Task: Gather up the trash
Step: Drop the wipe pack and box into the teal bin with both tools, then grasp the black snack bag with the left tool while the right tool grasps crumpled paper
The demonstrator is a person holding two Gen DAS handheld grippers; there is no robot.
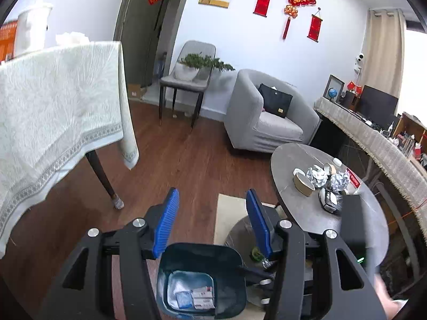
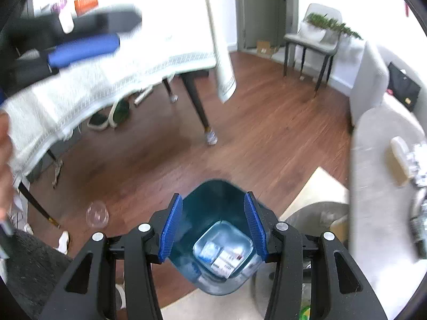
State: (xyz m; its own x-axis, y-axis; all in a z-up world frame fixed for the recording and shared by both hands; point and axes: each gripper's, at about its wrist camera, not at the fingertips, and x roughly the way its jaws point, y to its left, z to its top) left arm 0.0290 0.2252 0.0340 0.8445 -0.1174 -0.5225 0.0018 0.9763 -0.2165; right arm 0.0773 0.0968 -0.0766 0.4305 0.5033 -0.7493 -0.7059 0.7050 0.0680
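Hovering over the teal bin [image 2: 213,205], the right gripper [image 2: 213,229] has its blue ribbed pads spread apart with nothing between them; the bin's open mouth sits directly below and between the fingers. Left gripper [image 1: 213,221] also apart and empty, the same bin [image 1: 232,261] low in its view, just under the fingertips. Bin is a rounded-square plastic tub, smooth walls, holding small flat packets [image 2: 226,261] at the bottom (white and pale blue wrappers, print unreadable). Round grey stone-look table [image 1: 299,157] to the right still carries trash: crumpled silver foil balls [image 1: 317,176], an oval paper bowl [image 1: 304,182], well apart from both grippers. Larger table with white woven cloth [image 1: 58,101] to the left. A clear plastic lid [image 2: 97,213] lies on the wood floor [image 2: 267,122] near the bin.
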